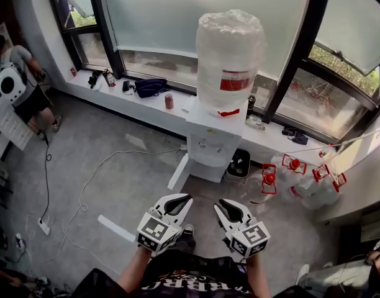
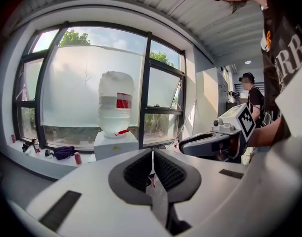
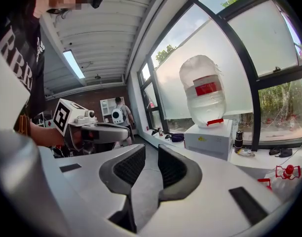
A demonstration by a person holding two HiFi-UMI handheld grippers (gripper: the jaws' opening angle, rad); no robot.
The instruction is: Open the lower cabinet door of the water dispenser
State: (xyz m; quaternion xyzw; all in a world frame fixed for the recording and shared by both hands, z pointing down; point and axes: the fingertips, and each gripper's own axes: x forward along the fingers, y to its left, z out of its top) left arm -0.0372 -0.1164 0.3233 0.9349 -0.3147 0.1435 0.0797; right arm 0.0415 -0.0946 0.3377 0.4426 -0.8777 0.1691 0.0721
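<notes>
The white water dispenser (image 1: 213, 141) stands against the window ledge with a large wrapped bottle (image 1: 230, 58) on top. A white panel (image 1: 177, 174) juts out from its lower left side toward me; whether it is the cabinet door I cannot tell. Both grippers hang in the air well short of the dispenser, side by side and pointing at it. My left gripper (image 1: 185, 201) has its pads together, nothing in them. My right gripper (image 1: 222, 206) shows a small gap between empty pads. In the left gripper view the dispenser (image 2: 115, 144) is far ahead; in the right gripper view it (image 3: 209, 139) is ahead to the right.
A black bin (image 1: 239, 164) sits right of the dispenser, with red-capped empty bottles (image 1: 302, 179) beyond it. The ledge holds a dark bag (image 1: 151, 87) and a red can (image 1: 169, 100). A cable with a power strip (image 1: 44, 227) and a white strip (image 1: 115, 228) lie on the floor. A person (image 1: 19, 79) stands far left.
</notes>
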